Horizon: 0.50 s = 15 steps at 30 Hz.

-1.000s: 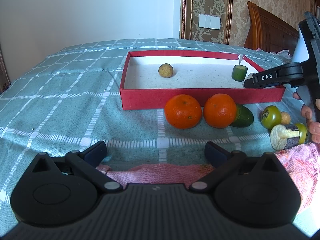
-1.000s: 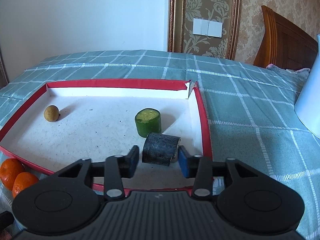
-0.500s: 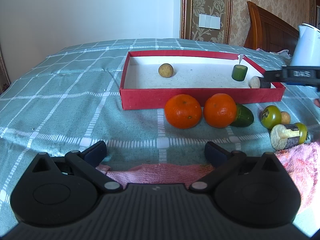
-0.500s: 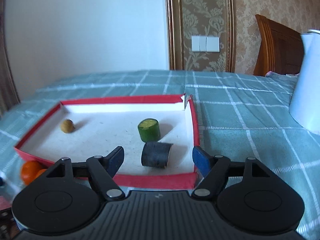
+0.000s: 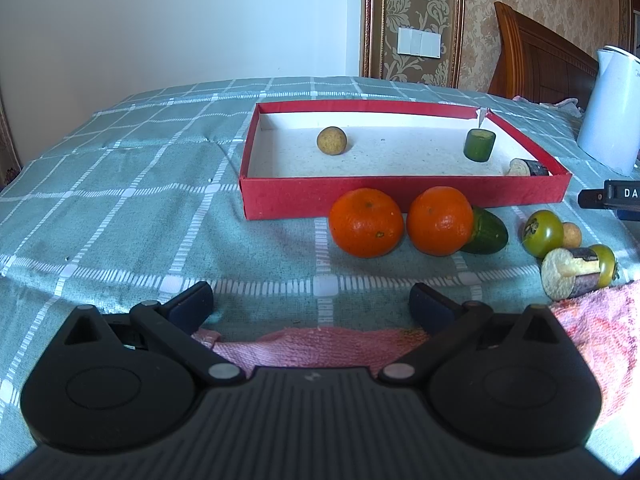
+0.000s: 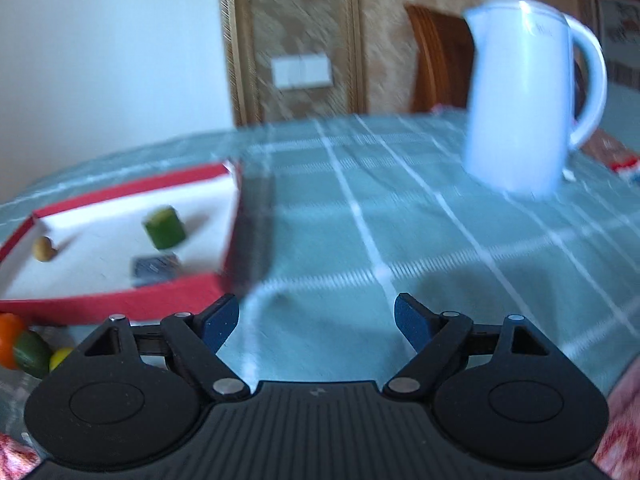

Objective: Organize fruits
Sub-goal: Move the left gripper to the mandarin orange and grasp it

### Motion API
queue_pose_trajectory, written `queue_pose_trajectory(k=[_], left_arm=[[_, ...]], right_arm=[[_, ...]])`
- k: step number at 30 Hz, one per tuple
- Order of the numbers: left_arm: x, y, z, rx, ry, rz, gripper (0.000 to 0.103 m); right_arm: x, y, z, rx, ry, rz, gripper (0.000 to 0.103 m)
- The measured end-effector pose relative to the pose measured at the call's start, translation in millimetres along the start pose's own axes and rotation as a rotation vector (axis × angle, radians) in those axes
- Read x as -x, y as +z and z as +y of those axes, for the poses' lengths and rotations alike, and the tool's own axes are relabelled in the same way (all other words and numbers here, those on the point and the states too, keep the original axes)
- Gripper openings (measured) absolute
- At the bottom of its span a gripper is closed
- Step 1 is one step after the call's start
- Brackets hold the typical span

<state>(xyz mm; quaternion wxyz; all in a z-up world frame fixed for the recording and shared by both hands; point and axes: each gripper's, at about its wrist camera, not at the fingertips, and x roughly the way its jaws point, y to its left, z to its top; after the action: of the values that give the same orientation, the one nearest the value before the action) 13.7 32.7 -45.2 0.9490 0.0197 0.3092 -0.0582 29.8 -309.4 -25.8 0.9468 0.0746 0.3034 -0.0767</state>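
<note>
A white kettle stands upright on the green checked cloth that covers the bed, its handle turned to the right in the right wrist view. A pink towel lies on the cloth at the near edge. Behind stand a wooden headboard, a white wall switch on patterned wallpaper, and a plain white wall.

Bright, even daylight in both views, with soft short shadows beside the oranges and inside the red box. Left wrist view sharp throughout. Right wrist view smeared by motion blur across kettle, box and checked bedspread. Strong fisheye bending toward edges; dark corners.
</note>
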Motion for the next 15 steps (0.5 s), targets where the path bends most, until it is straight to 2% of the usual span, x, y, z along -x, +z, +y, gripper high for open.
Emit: queue_pose_trajectory(k=[3, 8, 12, 15], left_arm=[[1, 0, 0, -0.004, 0.006, -0.004, 0.103], [9, 3, -3, 0.005, 0.033, -0.065, 0.103], [5, 11, -13, -0.039, 0.07, -0.07, 0.103], [-2, 18, -19, -0.07, 0.062, -0.047, 0.103]], right_arm=[[-1, -4, 0, -0.002, -0.005, 0.009, 0.085], [-2, -7, 2, 0.009, 0.001, 0.027, 0.088], [-1, -7, 2, 0.009, 0.001, 0.028, 0.089], [-2, -6, 3, 0.013, -0.001, 0.03, 0.089]])
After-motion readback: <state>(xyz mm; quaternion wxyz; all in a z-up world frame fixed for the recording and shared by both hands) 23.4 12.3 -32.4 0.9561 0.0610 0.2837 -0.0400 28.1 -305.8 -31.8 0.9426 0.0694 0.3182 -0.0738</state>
